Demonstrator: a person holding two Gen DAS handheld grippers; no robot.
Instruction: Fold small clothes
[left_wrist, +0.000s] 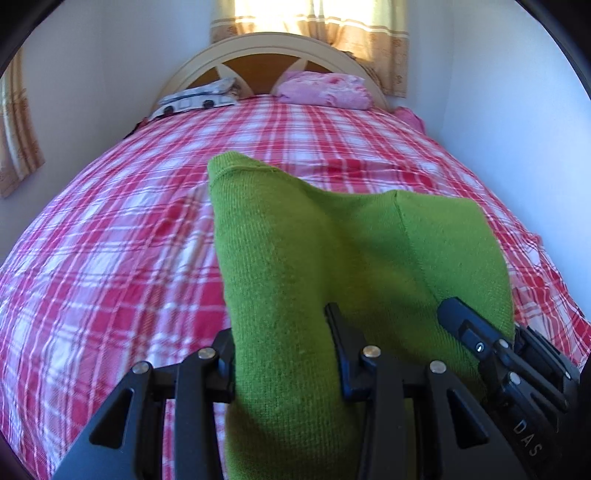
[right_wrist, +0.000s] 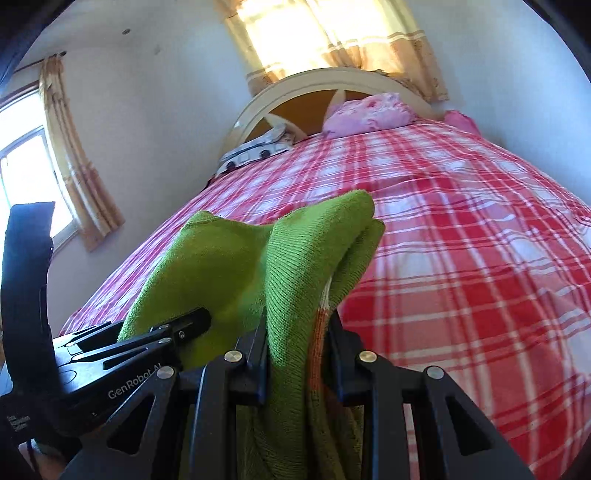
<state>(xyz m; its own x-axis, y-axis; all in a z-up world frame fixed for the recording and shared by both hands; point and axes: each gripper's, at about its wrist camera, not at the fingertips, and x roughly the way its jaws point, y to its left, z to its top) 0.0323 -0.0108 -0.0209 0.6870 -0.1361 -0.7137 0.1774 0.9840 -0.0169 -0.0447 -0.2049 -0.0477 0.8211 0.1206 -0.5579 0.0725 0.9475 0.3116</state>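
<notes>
Green knitwear (left_wrist: 332, 258) is being held at the bottom centre of each frame, clamped by both the left gripper (left_wrist: 284, 354) and right gripper (right_wrist: 295, 354) above the checked bed (left_wrist: 110, 240), and is best being kept taut and level.

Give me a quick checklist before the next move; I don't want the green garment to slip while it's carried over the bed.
1. Left gripper clamped on the green garment: ok.
2. Right gripper clamped on it, over bunched layers: ok.
3. Both grippers side by side on the same edge: ok.
4. Garment hanging flat, no twist: not ok, it bulges and folds over itself.
5. Bed bare where it would land: ok; pillows sit far off at the headboard.
6. Lower hem free of the bed: cannot tell.
</notes>
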